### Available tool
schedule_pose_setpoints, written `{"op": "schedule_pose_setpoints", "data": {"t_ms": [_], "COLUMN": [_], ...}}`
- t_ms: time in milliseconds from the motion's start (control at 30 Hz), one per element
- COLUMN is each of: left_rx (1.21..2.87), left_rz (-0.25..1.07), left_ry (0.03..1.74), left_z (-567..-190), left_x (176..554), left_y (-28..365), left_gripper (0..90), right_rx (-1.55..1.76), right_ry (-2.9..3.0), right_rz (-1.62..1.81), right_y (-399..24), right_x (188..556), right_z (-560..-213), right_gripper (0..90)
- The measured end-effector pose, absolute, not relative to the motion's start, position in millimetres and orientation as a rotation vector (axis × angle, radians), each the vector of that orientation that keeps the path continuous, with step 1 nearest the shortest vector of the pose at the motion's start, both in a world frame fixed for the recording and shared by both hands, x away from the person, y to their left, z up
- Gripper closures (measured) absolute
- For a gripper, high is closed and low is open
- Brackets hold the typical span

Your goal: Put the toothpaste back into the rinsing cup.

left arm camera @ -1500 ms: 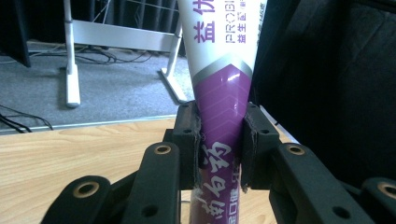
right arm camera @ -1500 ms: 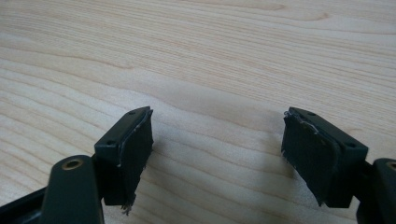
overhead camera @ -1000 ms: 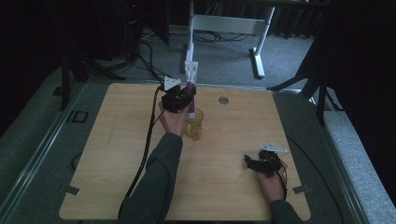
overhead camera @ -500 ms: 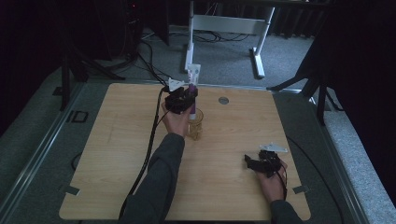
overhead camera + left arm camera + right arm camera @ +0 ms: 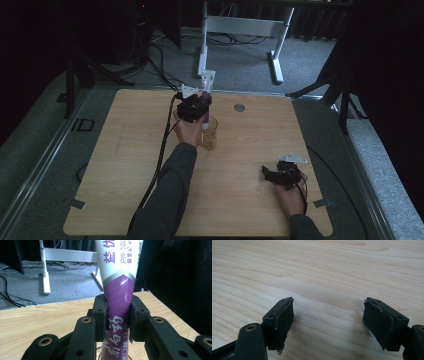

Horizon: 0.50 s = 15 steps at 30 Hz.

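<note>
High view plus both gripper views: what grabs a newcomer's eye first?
The purple-and-white tube, standing upright and clamped between the left gripper's jaws, its lower end over or in a clear glass at the table's middle. Next, the right gripper near the front right corner, open over bare wood. A small round disc lies near the far edge.

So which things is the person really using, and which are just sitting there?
In use:
- left gripper, shut on the purple and white tube
- clear glass cup under the tube

Just there:
- right gripper, open and holding nothing
- small round grey disc on the table
- white stand behind the table
</note>
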<state>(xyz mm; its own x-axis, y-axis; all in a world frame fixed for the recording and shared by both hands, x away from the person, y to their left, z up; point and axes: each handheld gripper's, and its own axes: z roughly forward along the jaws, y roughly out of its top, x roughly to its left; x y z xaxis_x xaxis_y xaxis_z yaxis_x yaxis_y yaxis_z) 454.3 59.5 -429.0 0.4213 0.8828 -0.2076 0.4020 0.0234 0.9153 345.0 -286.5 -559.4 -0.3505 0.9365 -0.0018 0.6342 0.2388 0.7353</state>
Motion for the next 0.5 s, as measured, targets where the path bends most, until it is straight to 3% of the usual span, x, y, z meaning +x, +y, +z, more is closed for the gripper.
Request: {"op": "schedule_pose_setpoints", "data": {"t_ms": [500], "left_rx": [1.63], "left_rz": [0.539], "left_ry": [1.164], "left_z": [-436.9], "left_x": [454.9], "left_y": [55.3], "left_gripper": [70.4], "right_rx": [1.434], "right_ry": [2.072], "right_rz": [0.907], "right_y": [-286.5], "right_x": [344.9], "right_z": [-559.4], "right_gripper": [24.4]}}
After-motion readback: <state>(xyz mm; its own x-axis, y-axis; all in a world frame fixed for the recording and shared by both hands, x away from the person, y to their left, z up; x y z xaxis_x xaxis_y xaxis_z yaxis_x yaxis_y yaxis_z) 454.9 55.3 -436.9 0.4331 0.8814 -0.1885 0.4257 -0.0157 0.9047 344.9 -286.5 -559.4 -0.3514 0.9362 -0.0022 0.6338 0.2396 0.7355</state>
